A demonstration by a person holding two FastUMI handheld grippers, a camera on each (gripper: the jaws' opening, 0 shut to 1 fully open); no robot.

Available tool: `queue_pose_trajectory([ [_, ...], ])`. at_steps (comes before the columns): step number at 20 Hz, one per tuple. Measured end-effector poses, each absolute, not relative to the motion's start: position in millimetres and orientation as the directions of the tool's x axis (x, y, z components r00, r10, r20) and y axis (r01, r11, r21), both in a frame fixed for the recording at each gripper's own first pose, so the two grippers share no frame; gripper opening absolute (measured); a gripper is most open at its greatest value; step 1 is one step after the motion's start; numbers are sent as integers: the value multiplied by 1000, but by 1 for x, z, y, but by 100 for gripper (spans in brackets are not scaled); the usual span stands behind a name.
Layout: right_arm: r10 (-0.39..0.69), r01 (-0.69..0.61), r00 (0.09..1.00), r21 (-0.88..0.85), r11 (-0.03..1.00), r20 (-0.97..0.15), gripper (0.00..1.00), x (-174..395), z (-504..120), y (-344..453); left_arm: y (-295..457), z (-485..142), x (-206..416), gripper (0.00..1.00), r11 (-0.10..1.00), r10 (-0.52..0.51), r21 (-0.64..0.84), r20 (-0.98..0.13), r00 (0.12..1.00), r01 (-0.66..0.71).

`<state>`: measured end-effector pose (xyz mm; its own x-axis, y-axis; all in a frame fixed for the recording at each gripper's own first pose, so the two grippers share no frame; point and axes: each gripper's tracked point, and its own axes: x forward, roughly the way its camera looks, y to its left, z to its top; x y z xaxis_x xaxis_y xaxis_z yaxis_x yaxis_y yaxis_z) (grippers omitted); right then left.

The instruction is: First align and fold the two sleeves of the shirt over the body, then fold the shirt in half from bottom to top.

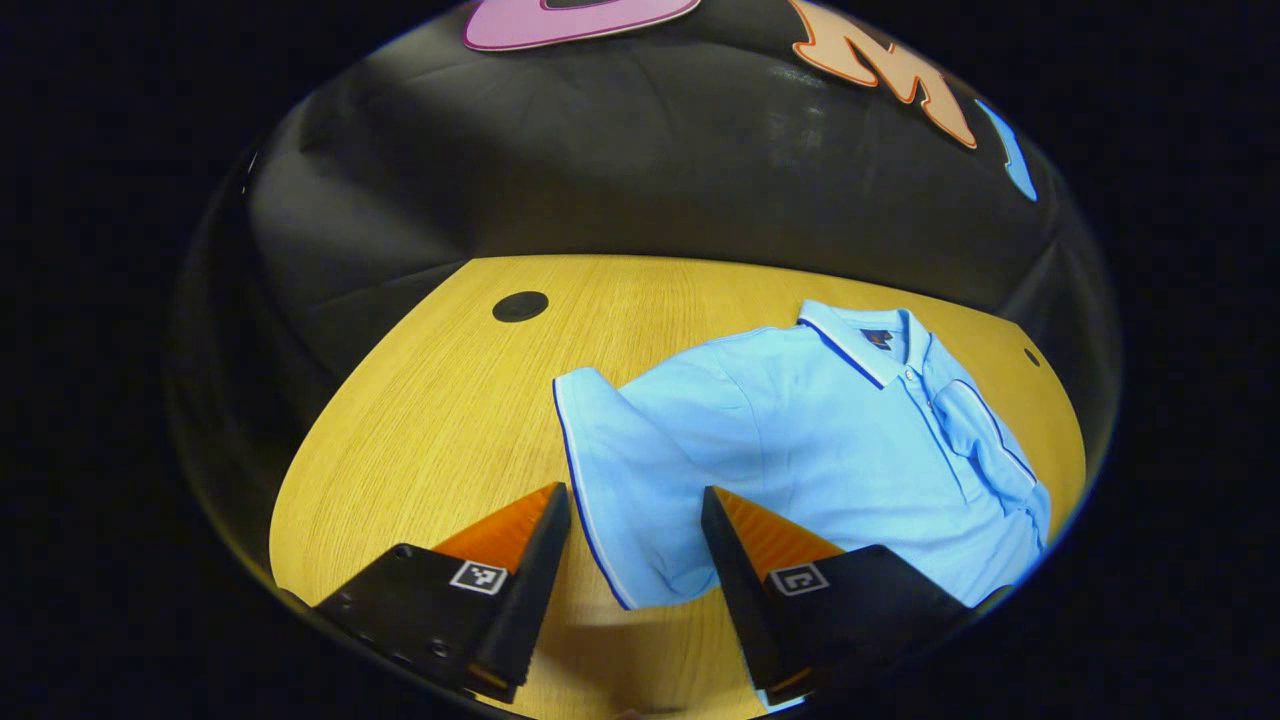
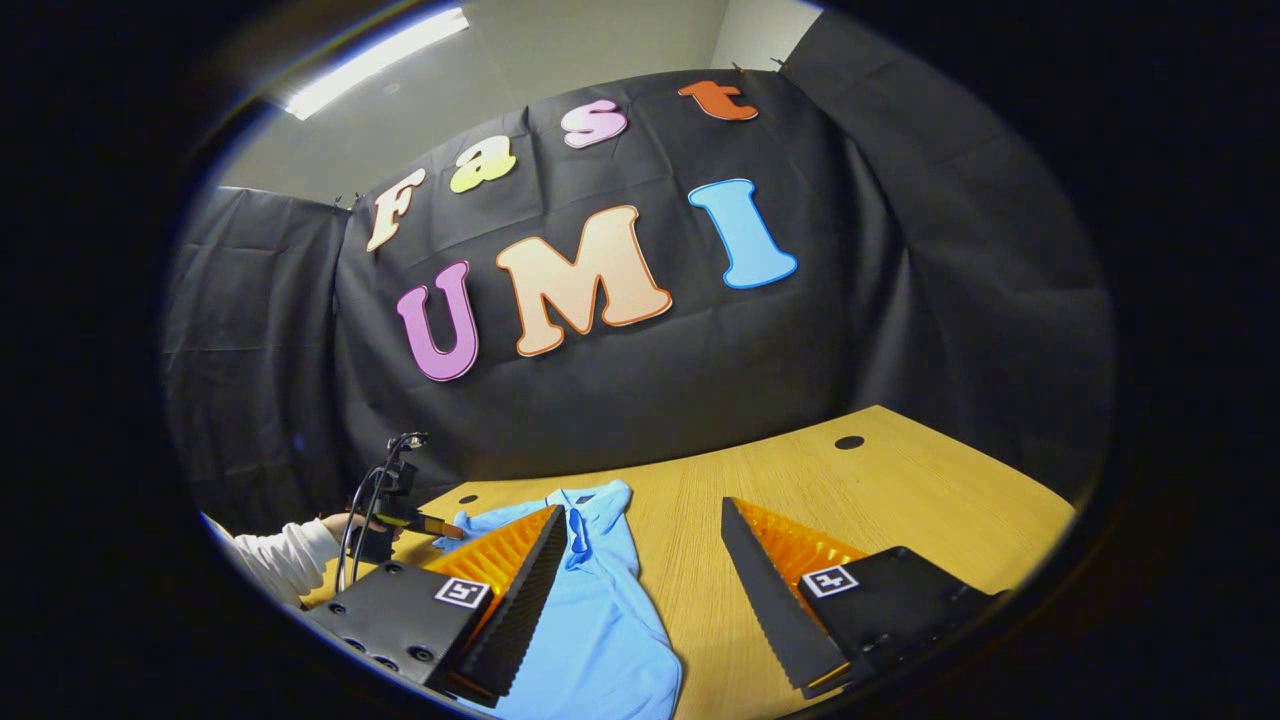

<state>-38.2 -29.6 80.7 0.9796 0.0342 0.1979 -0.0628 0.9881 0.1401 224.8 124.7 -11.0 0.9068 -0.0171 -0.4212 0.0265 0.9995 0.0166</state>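
Note:
A light blue polo shirt (image 1: 830, 440) lies front-up on the wooden table (image 1: 430, 420), collar toward the far side. One sleeve (image 1: 985, 435) is folded over the chest on the right. The other sleeve (image 1: 610, 480) spreads out to the left, and its cuff lies between the fingers of my open left gripper (image 1: 635, 540), which hovers just above it. In the right gripper view the shirt (image 2: 600, 620) runs along the left, and my right gripper (image 2: 640, 560) stands open above its right edge, holding nothing. Farther off, the left gripper (image 2: 400, 505) is held over the shirt.
Black cloth walls close in the table at the back and sides. Round cable holes (image 1: 520, 306) (image 2: 849, 442) sit in the tabletop. A hand in a white sleeve (image 2: 285, 560) holds the left gripper. Bare wood (image 2: 900, 500) lies to the right of the shirt.

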Motion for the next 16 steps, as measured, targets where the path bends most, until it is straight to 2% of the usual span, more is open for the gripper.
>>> queue_pose_trajectory([
  [1, 36, -65, 979, 141, 988, 199, 97, -38, 80, -30, 122, -11, 226, 68, 999, -28, 14, -416, 909, 37],
  [2, 37, -66, 979, 139, 988, 200, 97, -39, 81, -31, 121, -11, 224, 64, 999, -37, 11, -412, 910, 45],
  [3, 37, -66, 979, 138, 988, 203, 97, -39, 82, -31, 119, -8, 225, 53, 998, -50, 9, -402, 914, 59],
  [4, 35, -64, 979, 139, 988, 203, 97, -39, 82, -32, 115, -9, 225, 48, 997, -65, 1, -397, 916, 71],
  [5, 35, -64, 978, 139, 988, 203, 97, -40, 82, -33, 112, -9, 227, 34, 997, -77, -7, -391, 917, 80],
  [7, 32, -62, 978, 140, 988, 206, 97, -39, 83, -34, 109, -9, 229, 16, 996, -88, -19, -385, 919, 88],
  [11, 41, -68, 980, 135, 989, 196, 97, -39, 77, -29, 109, -6, 230, 2, 996, -94, -25, -373, 923, 91],
  [13, 40, -65, 982, 128, 990, 186, 97, -38, 73, -29, 110, -4, 232, 1, 996, -87, -20, -364, 928, 85],
  [14, 41, -64, 983, 127, 990, 180, 93, -39, 71, -28, 109, -3, 233, 1, 996, -85, -18, -358, 930, 84],
  [15, 41, -64, 984, 125, 990, 174, 97, -40, 69, -27, 108, 0, 234, 1, 996, -88, -20, -350, 933, 86],
  [16, 41, -62, 984, 123, 990, 171, 97, -40, 69, -28, 106, 4, 234, 1, 996, -90, -19, -340, 936, 89],
])
